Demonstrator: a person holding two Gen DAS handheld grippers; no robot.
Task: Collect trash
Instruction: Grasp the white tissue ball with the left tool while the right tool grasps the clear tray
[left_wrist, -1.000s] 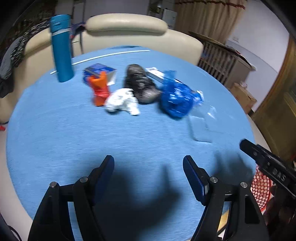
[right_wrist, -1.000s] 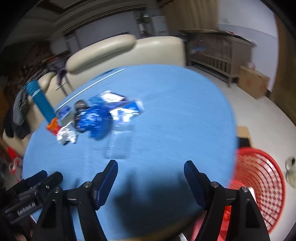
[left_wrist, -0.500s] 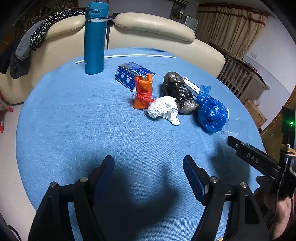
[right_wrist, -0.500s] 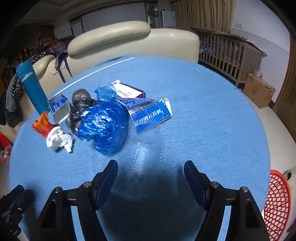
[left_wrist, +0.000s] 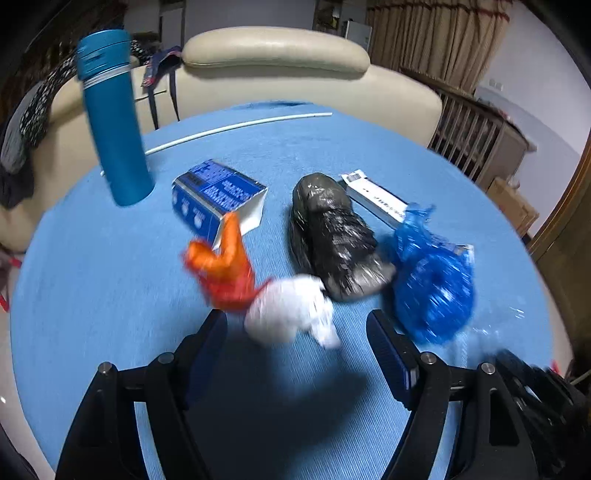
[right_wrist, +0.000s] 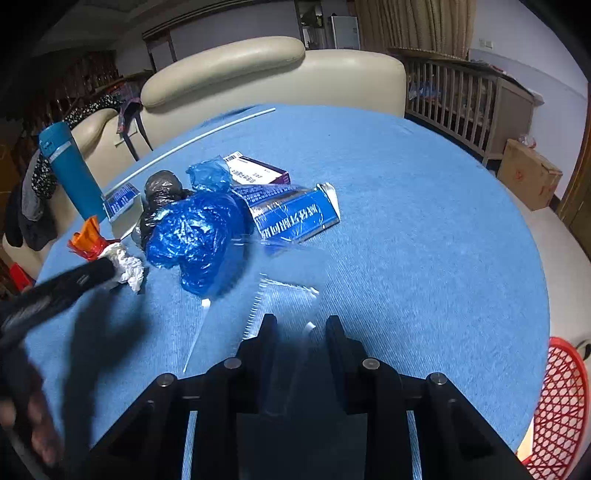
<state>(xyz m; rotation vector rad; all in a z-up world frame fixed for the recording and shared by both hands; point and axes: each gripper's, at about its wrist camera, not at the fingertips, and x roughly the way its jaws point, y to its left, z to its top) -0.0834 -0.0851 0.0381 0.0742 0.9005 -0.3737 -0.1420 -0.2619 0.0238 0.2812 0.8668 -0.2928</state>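
Trash lies on a round blue table (left_wrist: 92, 258): a white crumpled wad (left_wrist: 288, 314), an orange bag (left_wrist: 221, 266), a black bag (left_wrist: 332, 236), a blue bag (left_wrist: 432, 291) and a blue box (left_wrist: 218, 199). My left gripper (left_wrist: 295, 332) is open, its fingers either side of the white wad, just short of it. My right gripper (right_wrist: 301, 332) is closed on the near edge of a clear plastic bag (right_wrist: 280, 302). A blue foil packet (right_wrist: 295, 214) lies beyond it.
A teal bottle (left_wrist: 114, 122) stands at the far left. A thin white rod (left_wrist: 236, 127) lies near the table's far edge. A red basket (right_wrist: 557, 406) sits on the floor at the right. A cream sofa (left_wrist: 277, 70) is behind the table.
My left gripper moved forward up to the white wad. My right gripper moved onto the clear plastic bag and closed on it.
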